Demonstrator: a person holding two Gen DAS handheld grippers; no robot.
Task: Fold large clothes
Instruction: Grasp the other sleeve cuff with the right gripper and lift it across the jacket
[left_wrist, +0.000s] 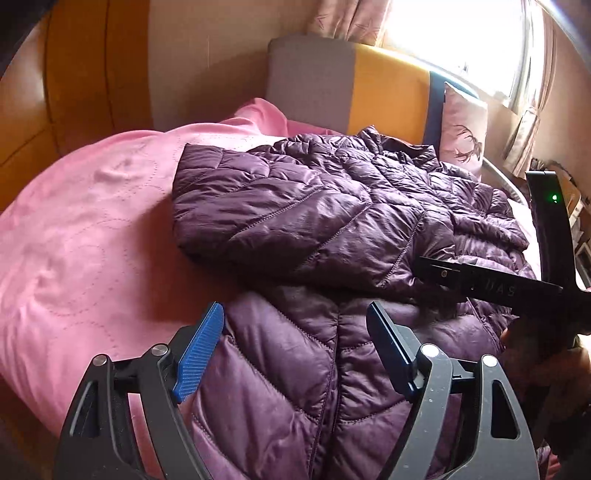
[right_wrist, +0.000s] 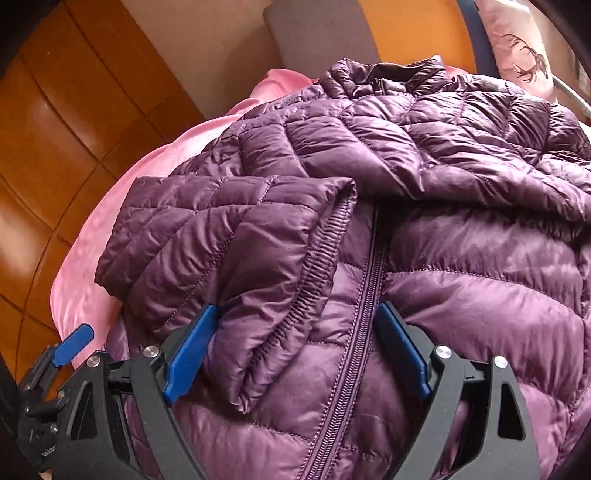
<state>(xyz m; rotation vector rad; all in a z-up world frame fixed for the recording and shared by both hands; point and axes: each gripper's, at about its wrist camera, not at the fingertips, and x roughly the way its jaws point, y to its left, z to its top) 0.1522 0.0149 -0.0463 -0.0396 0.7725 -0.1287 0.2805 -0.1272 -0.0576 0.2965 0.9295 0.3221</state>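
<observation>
A dark purple quilted puffer jacket (left_wrist: 332, 206) lies front-up on a pink bedspread (left_wrist: 92, 240). In the right wrist view its zipper (right_wrist: 364, 317) runs up the middle, and one sleeve (right_wrist: 221, 236) is folded across the chest, cuff towards me. My right gripper (right_wrist: 297, 314) stands open low over the jacket, with the sleeve cuff and the zipper between its blue pads. My left gripper (left_wrist: 295, 314) is open above the jacket's lower panel, beside the pink cover, with nothing gripped. One blue fingertip (right_wrist: 74, 345) of the left gripper shows at the lower left of the right wrist view.
The right-hand tool's black housing (left_wrist: 487, 284) and the hand holding it cross the right side of the left wrist view. A grey and yellow headboard (left_wrist: 351, 85) and a pillow (left_wrist: 461, 129) stand behind the jacket. Wooden cabinet doors (right_wrist: 74, 129) flank the bed's left side.
</observation>
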